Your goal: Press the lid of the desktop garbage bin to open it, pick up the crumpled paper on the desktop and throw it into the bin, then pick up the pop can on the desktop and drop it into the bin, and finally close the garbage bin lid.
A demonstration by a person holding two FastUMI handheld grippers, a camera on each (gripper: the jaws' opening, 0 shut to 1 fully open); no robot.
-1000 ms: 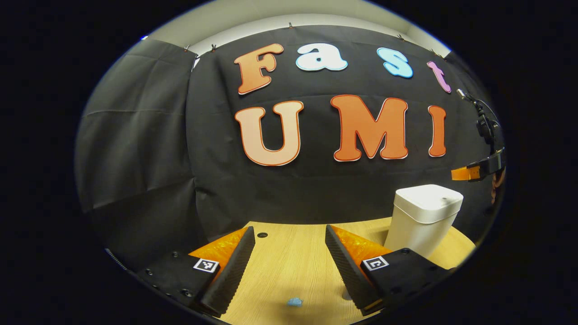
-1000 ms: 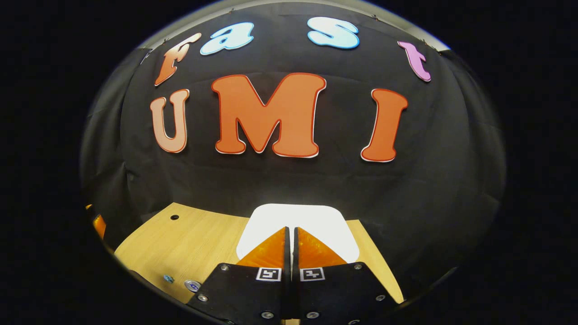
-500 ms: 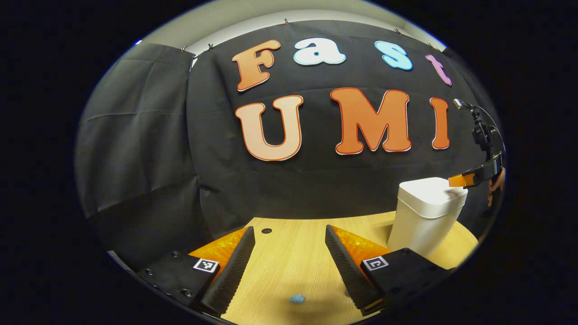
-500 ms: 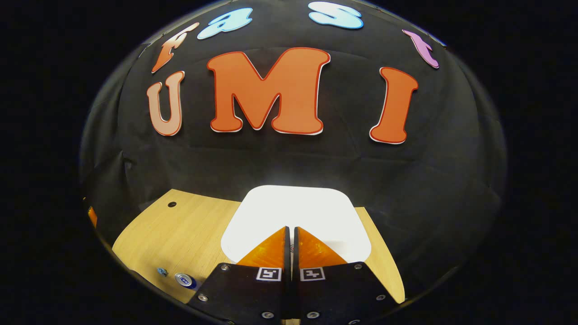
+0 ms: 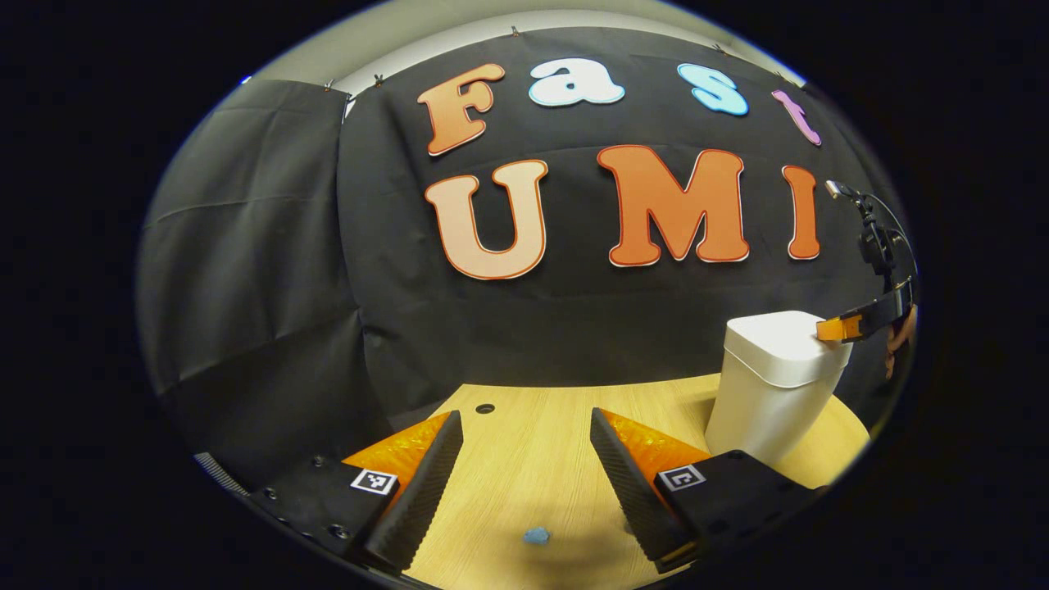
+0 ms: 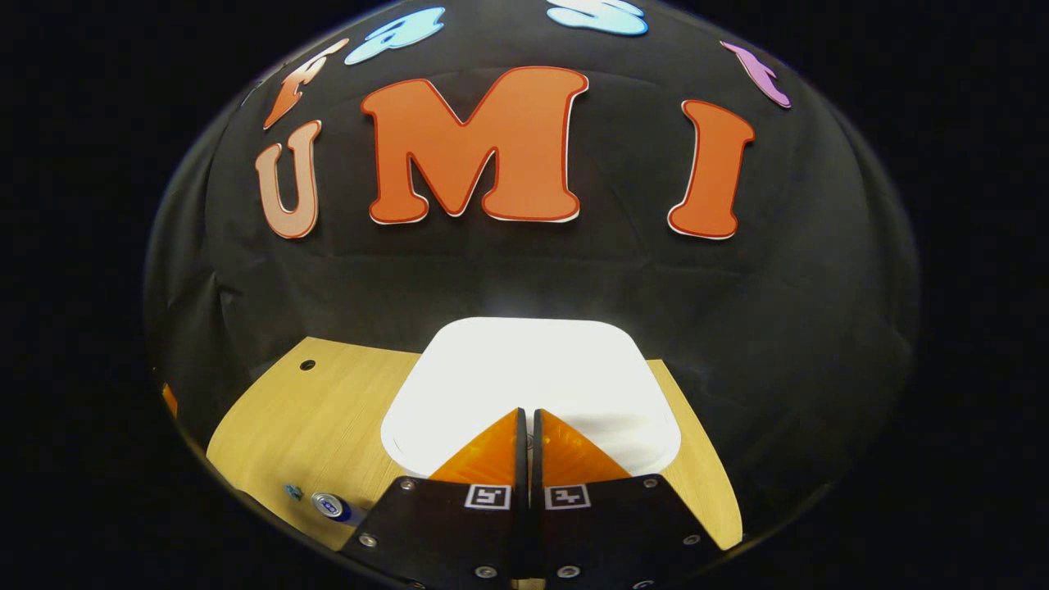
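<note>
Your right gripper (image 6: pixel 529 414), fingers together as a blunt presser, bears on the white bin lid (image 6: pixel 533 369) (not yet sprung); your left gripper (image 5: pixel 524 459) waits fingers apart over the crumpled paper (image 5: pixel 537 536).

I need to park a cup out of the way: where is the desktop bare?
Bare wood lies between the cable hole and the bin. It is crowded where the crumpled paper and pop can lie close together, left of the right gripper.
</note>
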